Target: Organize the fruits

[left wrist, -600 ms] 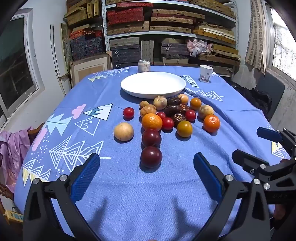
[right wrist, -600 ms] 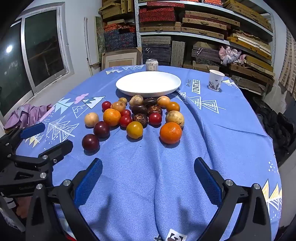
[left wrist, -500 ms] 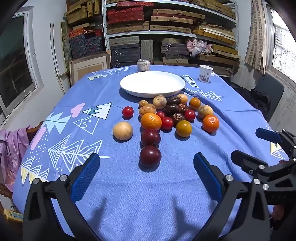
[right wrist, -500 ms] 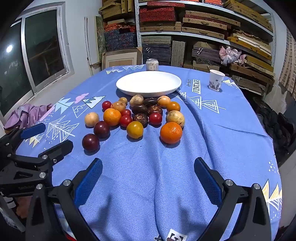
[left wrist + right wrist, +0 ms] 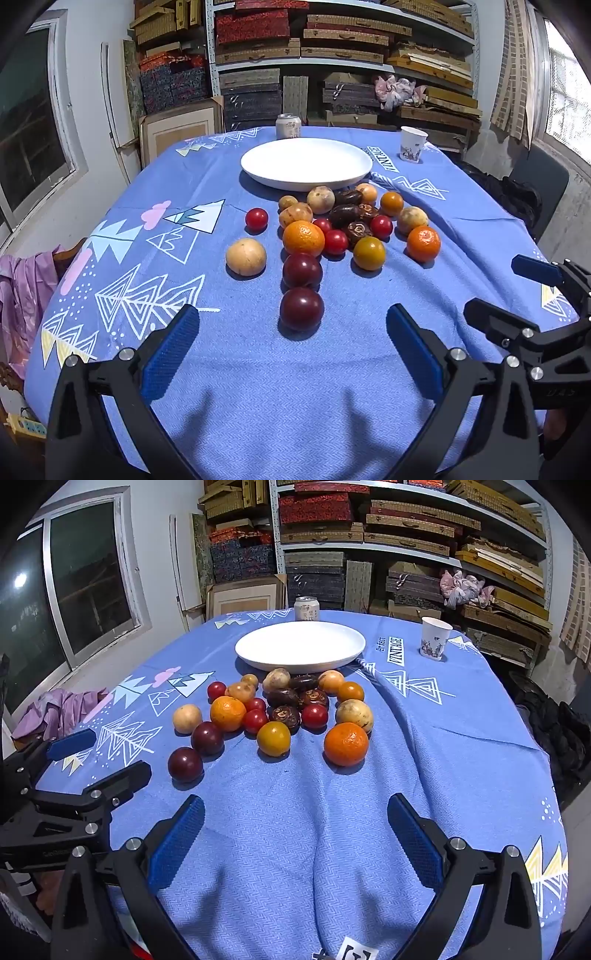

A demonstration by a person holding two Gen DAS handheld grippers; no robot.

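Note:
Several fruits lie in a cluster on the blue tablecloth in front of an empty white plate, also in the right wrist view. The nearest dark plum sits just ahead of my left gripper, which is open and empty. A second plum and an orange lie behind it. My right gripper is open and empty, short of an orange and a yellow fruit. Each gripper shows at the edge of the other's view.
A drink can stands behind the plate and a paper cup at the back right. Shelves of boxes fill the back wall. A window is at the left. Purple cloth lies off the table's left edge.
Both grippers have edged slightly forward toward the fruits. Nothing on the table has moved.

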